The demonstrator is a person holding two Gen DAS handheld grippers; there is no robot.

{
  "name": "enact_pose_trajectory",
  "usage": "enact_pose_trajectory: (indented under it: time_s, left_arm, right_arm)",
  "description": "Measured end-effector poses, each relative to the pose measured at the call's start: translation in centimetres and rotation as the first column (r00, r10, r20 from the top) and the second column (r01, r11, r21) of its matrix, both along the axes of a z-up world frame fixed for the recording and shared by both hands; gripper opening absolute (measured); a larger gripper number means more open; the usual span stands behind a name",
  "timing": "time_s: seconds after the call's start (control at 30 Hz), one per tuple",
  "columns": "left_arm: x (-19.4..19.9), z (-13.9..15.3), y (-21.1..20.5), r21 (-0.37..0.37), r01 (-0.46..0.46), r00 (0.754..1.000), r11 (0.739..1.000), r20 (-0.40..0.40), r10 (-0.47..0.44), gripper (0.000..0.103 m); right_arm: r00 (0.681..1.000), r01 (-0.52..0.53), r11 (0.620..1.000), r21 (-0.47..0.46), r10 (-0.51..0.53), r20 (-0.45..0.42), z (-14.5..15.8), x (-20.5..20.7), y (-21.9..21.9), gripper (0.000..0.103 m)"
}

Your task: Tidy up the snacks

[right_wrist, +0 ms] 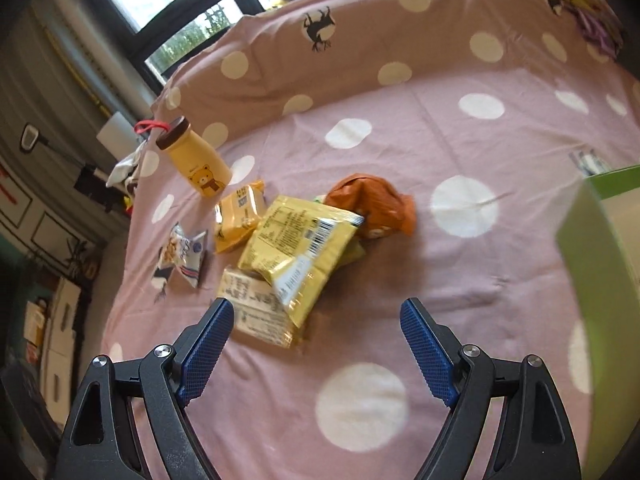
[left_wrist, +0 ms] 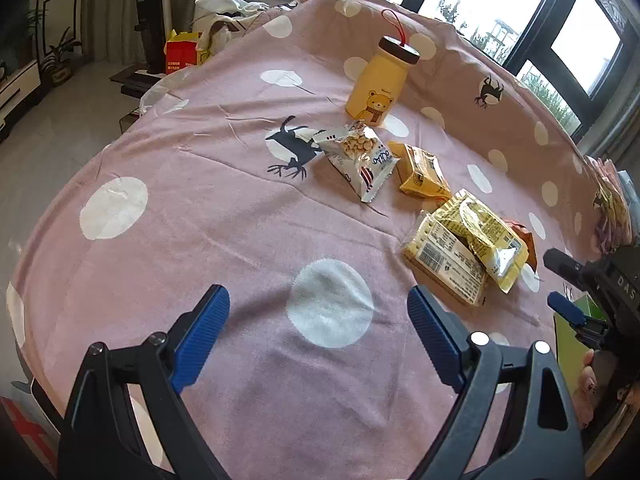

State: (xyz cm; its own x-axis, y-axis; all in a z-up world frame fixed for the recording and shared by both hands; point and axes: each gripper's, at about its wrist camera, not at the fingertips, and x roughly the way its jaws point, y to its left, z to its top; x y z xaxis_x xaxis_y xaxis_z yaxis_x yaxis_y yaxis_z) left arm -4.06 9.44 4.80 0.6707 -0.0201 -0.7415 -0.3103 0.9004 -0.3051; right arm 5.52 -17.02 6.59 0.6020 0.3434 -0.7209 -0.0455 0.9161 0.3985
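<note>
Between my right gripper [right_wrist: 316,344] jaws, spread wide and grasping nothing, lie the stacked yellow snack packets [right_wrist: 296,248] on the pink spotted bench [right_wrist: 500,280]; my left gripper [left_wrist: 320,332] hangs released too. They look light, crinkly, slippery, so I'd pinch a flat sealed edge, gently

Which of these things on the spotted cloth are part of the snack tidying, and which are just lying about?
Job:
peanut packet
small yellow packet
large yellow packet
flat packet
orange packet
green box

Lying about:
bear bottle
red box
</note>
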Motion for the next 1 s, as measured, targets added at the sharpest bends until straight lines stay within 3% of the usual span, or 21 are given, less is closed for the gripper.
enact_pose_trajectory:
  time_s: [0.13, 0.2, 0.27, 0.33, 0.4, 0.43, 0.57, 0.83, 1.0]
  left_arm:
    - [0.0, 0.5, 0.6, 0.010, -0.011, 0.999, 1.000, 0.030, 0.011, 0.091]
    - [0.0, 0.5, 0.8, 0.007, -0.009, 0.999, 1.000, 0.037, 0.008, 0.091]
    - [0.3, 0.5, 0.9, 0.002, -0.006, 0.999, 1.000, 0.033, 0.006, 0.091]
    - [0.5, 0.3, 1.0, -0.008, -0.016, 1.000, 1.000, 0.023, 0.017, 0.091]
    - [0.5, 0.3, 0.8, -0.008, -0.011, 1.000, 1.000, 0.026, 0.011, 0.091]
    - [0.5, 0.4, 0.6, -0.006, -0.003, 1.000, 1.000, 0.028, 0.003, 0.091]
    - [0.4, 0.7, 0.2, 0.002, 0.009, 0.999, 1.000, 0.043, -0.009, 0.091]
    - [0.3, 0.4, -0.2, 0.006, 0.003, 1.000, 1.000, 0.024, -0.003, 0.091]
    - [-0.1, 0.4, -1.1, -0.002, 0.017, 0.999, 1.000, 0.028, -0.017, 0.091]
  right_arm:
    - [1.000, 0.027, 0.999, -0.038, -0.027, 0.003, -1.6, 3.1, 1.9, 0.085]
    - [0.999, 0.051, 0.999, -0.012, -0.052, -0.011, -2.5, 4.1, 2.1, 0.085]
    - [0.998, 0.064, 0.998, -0.014, -0.064, -0.027, -3.2, 4.6, 2.3, 0.064]
    - [0.996, 0.089, 0.992, -0.091, -0.091, -0.015, -3.6, 4.6, 2.8, 0.046]
    - [0.998, 0.070, 0.990, -0.121, -0.070, 0.005, -3.9, 4.4, 3.1, 0.013]
    - [0.999, 0.050, 0.993, -0.109, -0.049, 0.013, -3.9, 4.2, 3.1, 0.007]
    - [0.996, 0.021, 0.990, -0.138, -0.009, 0.091, -2.0, 2.0, 3.2, 0.004]
    - [0.981, -0.096, 0.995, -0.024, 0.098, 0.166, 3.4, -5.5, 1.7, 0.003]
    - [0.971, -0.206, 0.976, 0.067, 0.196, 0.138, 3.3, -8.7, 1.8, 0.003]
